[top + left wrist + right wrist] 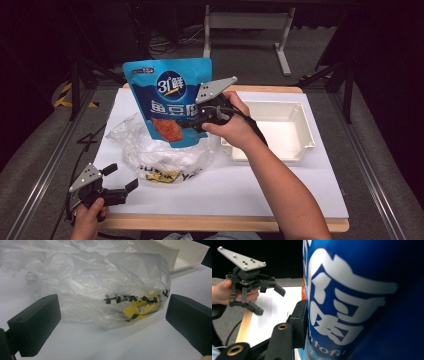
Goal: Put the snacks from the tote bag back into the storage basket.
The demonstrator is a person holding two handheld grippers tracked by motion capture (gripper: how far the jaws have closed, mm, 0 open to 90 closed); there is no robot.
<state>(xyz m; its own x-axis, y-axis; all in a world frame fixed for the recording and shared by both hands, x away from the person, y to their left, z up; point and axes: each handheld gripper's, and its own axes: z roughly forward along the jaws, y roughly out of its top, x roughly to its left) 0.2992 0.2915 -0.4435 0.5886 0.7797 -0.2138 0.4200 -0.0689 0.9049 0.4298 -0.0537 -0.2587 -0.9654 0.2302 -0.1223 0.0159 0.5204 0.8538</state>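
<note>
Between the closed jaws of the right gripper [196,121], above the middle of the white-topped table [260,190], a glossy blue snack pouch with white characters and an orange picture of food [170,100] is held upright by its right edge, clear of the table surface. In the right gripper view the pouch's blue face with its large white lettering sits pressed against the one black jaw that can be seen there. Directly beneath the held pouch, and just below and to the left of that gripper, lies a crumpled clear plastic bag with black lettering and a yellow patch [155,155], resting on the table. To the right of the right gripper, close by, stands a shallow white rectangular plastic tray [305,132].

The left gripper [121,177] is held at the near left corner of the table, its jaws spread wide with nothing between them. In the left gripper view the clear plastic bag lies just ahead of the two open black jaws, not touched by either, and a corner of the white tray shows beyond it.
</note>
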